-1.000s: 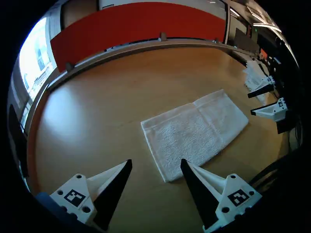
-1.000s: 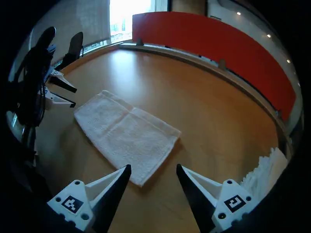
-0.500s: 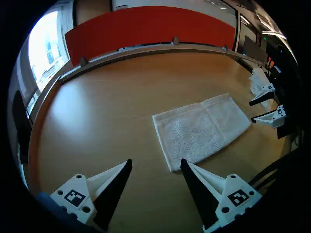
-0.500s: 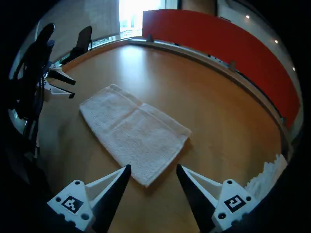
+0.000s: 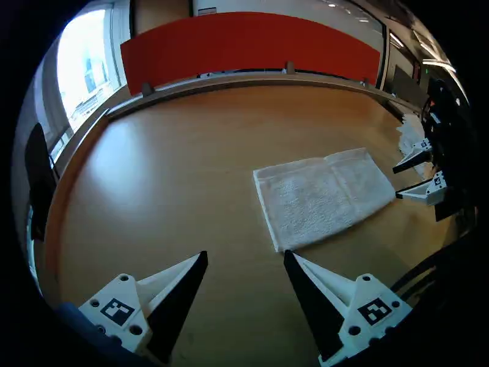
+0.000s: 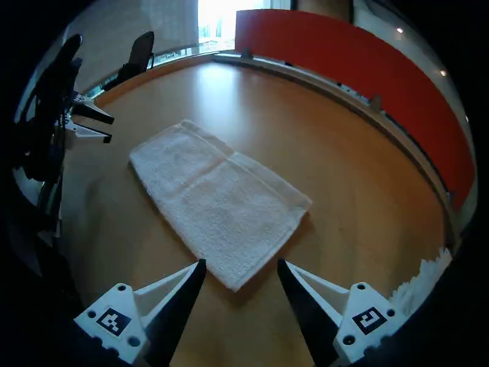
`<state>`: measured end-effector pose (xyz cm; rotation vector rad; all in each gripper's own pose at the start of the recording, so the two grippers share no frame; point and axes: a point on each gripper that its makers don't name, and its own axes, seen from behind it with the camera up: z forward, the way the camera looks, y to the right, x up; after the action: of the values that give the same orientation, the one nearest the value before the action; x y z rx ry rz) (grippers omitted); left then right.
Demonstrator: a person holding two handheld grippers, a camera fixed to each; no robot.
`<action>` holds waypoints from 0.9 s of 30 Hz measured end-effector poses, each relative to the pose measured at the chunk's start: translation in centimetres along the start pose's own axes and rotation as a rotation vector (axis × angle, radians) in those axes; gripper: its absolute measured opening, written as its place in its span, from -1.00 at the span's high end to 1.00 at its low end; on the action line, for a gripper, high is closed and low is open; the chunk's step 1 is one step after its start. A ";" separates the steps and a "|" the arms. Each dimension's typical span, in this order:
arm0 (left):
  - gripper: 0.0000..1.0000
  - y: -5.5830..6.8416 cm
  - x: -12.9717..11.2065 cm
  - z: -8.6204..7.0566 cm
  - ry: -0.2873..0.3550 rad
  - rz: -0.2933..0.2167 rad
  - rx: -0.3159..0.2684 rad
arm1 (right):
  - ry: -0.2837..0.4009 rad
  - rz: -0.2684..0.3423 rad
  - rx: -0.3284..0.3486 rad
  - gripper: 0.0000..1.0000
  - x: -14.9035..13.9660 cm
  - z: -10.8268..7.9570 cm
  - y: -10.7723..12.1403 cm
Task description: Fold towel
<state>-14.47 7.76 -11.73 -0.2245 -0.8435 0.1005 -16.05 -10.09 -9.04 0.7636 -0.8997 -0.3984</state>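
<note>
Folded white towel (image 5: 324, 197), flat on the wooden table (image 5: 177, 177), has drifted right, ahead of my left gripper (image 5: 245, 254), fingers spread, empty. My right gripper (image 6: 241, 262), also spread, frames the towel's near corner. Square black-and-white markers (image 5: 117, 311) on fingers.

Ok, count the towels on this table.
1 for certain: the folded white towel flat on the table, ahead of the right tongs. A white pile at its edge may hold more.
</note>
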 end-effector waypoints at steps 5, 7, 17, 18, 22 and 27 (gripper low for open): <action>-0.85 -0.3 -0.6 -0.8 0.008 -0.007 0.014 | -0.023 -0.016 0.006 -0.77 -0.9 0.4 -0.1; -0.85 -0.5 -0.9 -1.2 0.010 -0.009 0.020 | -0.030 -0.020 0.010 -0.75 -1.2 0.6 -0.2; -0.85 -1.1 -2.4 -2.7 0.013 -0.044 0.042 | -0.060 -0.029 0.022 -0.25 -2.2 1.2 -0.7; -0.85 -1.2 -2.5 -2.8 0.013 -0.049 0.044 | -0.062 -0.029 0.021 -0.23 -2.2 1.3 -0.8; -0.85 -1.3 -2.6 -3.3 0.020 -0.070 0.050 | -0.067 -0.033 0.019 -0.11 -2.4 1.3 -0.7; -0.85 -1.5 -2.6 -3.9 0.028 -0.088 0.054 | -0.075 -0.040 0.033 0.04 -2.8 1.2 -0.9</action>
<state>-13.30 5.28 -15.78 -0.1376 -0.8208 0.0381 -18.59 -9.50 -10.74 0.8018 -0.9645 -0.4511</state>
